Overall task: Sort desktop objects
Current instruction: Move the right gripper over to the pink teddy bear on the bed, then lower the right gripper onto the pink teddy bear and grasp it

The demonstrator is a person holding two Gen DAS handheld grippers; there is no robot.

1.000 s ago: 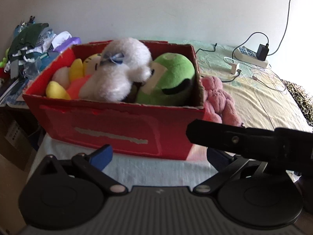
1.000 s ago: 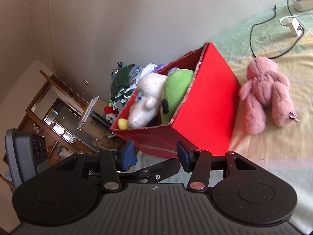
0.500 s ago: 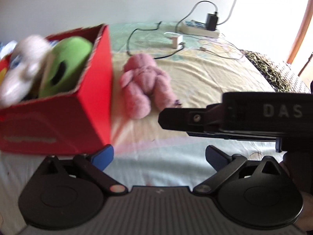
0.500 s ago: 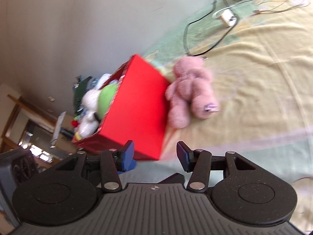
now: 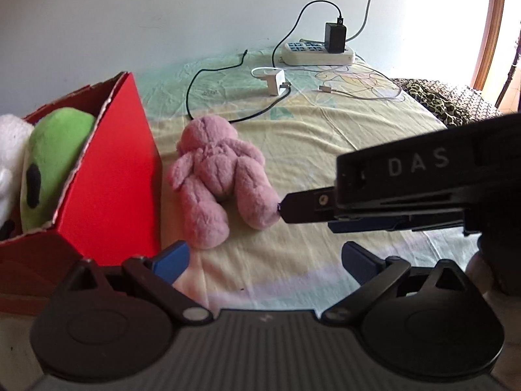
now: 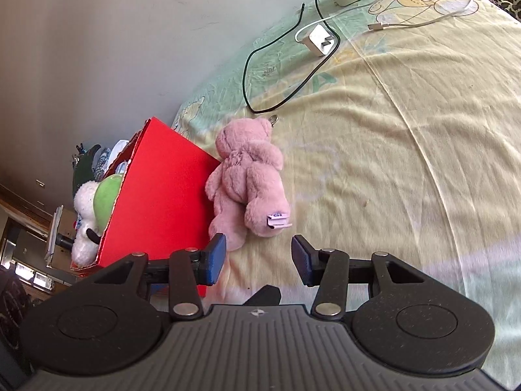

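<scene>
Pink bear [image 6: 248, 185] lies face-down on yellow sheet [image 6: 390, 150], touching red box [image 6: 162, 208] on its left. Right gripper [image 6: 257, 257] spread wide, empty, just near of bear's feet. Left gripper [image 5: 263, 257] likewise spread, empty. Box contents cut off: green plush [image 5: 52, 163], white plush [image 6: 83, 224] partly seen.

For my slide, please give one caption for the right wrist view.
Open right gripper approaches the pink teddy bear lying beside the red box.
</scene>
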